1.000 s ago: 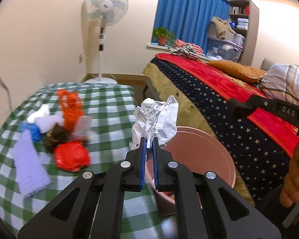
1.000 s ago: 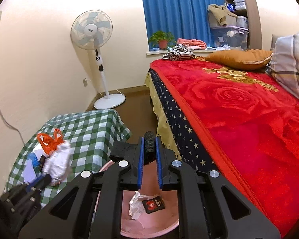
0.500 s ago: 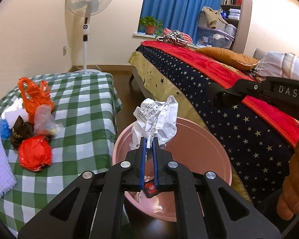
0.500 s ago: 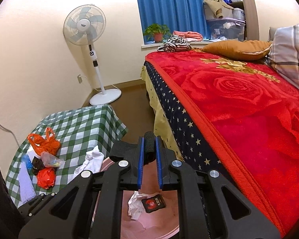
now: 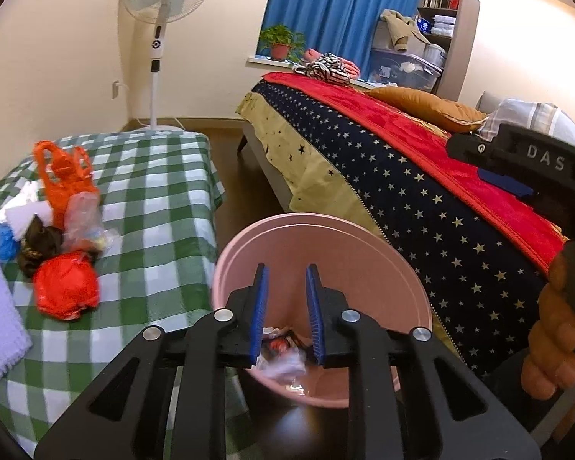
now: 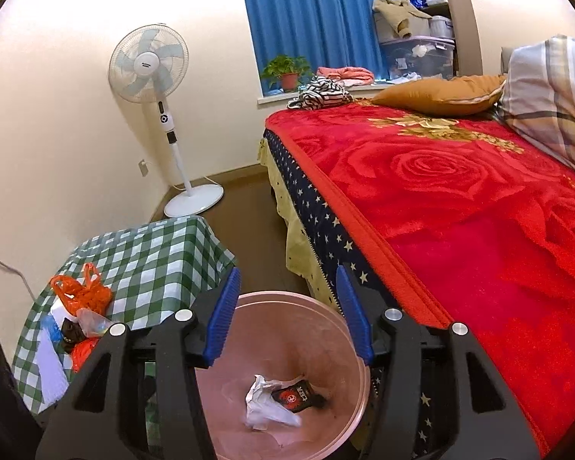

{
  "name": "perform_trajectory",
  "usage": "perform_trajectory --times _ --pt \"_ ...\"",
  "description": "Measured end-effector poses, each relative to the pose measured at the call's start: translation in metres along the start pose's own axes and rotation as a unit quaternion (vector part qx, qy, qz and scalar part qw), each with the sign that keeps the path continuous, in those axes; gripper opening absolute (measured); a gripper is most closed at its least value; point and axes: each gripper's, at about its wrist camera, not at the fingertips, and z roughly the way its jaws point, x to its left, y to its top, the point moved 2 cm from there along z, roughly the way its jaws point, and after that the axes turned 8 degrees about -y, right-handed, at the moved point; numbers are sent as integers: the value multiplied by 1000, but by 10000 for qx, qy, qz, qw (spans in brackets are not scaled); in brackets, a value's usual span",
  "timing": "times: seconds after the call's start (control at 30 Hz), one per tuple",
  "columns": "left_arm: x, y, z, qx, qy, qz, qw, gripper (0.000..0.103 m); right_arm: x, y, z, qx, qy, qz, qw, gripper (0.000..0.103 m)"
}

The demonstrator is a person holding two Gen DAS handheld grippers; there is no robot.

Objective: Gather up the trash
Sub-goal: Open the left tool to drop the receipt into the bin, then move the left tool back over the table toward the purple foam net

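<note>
The left gripper (image 5: 286,306) hangs over the pink bin (image 5: 410,280), and its jaws have just been opening; they stand apart with nothing between them. The right gripper (image 6: 287,318) has just been opening too, and its jaws are wide apart and empty, so nothing holds the bin now. The white paper (image 6: 266,406) lies at the bottom of the bin beside a small black packet (image 6: 297,396). The bin sits low between the checked table (image 5: 165,199) and the bed (image 5: 421,207). It could tip or slide if a gripper bumps its rim on the way out, since no one is holding it. More trash waits on the table: an orange bag (image 5: 63,176), a red bag (image 5: 66,285), a clear bag (image 5: 84,222) and a dark lump (image 5: 38,245). They lie pressed close, so a grab at one may drag another off the edge. I cannot tell what the dark lump is. The white things near the table's left edge are cut off. In the left wrist view the paper is blurry and partly behind the jaws. The floor under the bin is hidden, so maybe it stands flat, maybe not.
</note>
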Motion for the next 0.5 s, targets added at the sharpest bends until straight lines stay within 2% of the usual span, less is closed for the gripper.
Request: perform_trajectory --times 0.5 --pt "43 5 -100 -439 609 -182 9970 20 39 -19 -33 -200 517 -339 9979 53"
